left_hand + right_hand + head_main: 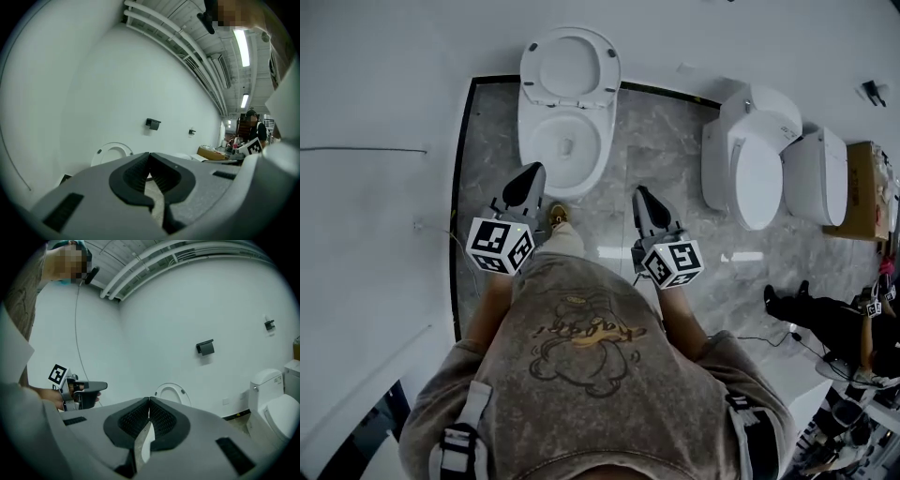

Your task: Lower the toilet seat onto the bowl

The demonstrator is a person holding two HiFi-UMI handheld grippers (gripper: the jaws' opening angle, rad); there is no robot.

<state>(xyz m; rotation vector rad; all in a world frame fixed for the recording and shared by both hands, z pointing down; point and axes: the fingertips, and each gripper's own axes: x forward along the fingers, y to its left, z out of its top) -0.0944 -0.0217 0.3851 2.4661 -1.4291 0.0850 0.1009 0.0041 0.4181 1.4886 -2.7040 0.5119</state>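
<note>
Nearest, the person's grey sweatshirt (581, 375) filled the bottom of the head view. The hands were mostly hidden behind the marker cubes (500, 246).

The left tongs (528, 180) and right tongs (642, 199) were both held out ahead of the body, pointing toward the toilet. Each was closed, pads together, with nothing gripped. The two gripper views showed only a sliver of marble floor (666, 150) through the gap below the pads. Neither tongs touched anything. The left one sat near the front edge of the bowl (526, 131) in the head view, the right one off to the side. The height above the rim couldn't be judged from overhead.

Task progress: nothing done yet. The toilet seat (532, 70) stood raised, leaning back at the wall behind the open bowl. This looked like the approach stage. What was left was to reach the seat, tip it forward and bring it down onto the rim.

Hard to tell:
- Whether the raised oval was the seat alone or the seat with a lid behind it.
- The hinge, which was unreadable.
- The bowl in both gripper views, since the tongs' own bodies covered it and only the upper ring of the seat showed above them.

Farther right stood two other toilets (750, 155), well apart from the task one. A cardboard box (862, 187) was cut off by the frame edge. A seated person at far right was only partly in view.
</note>
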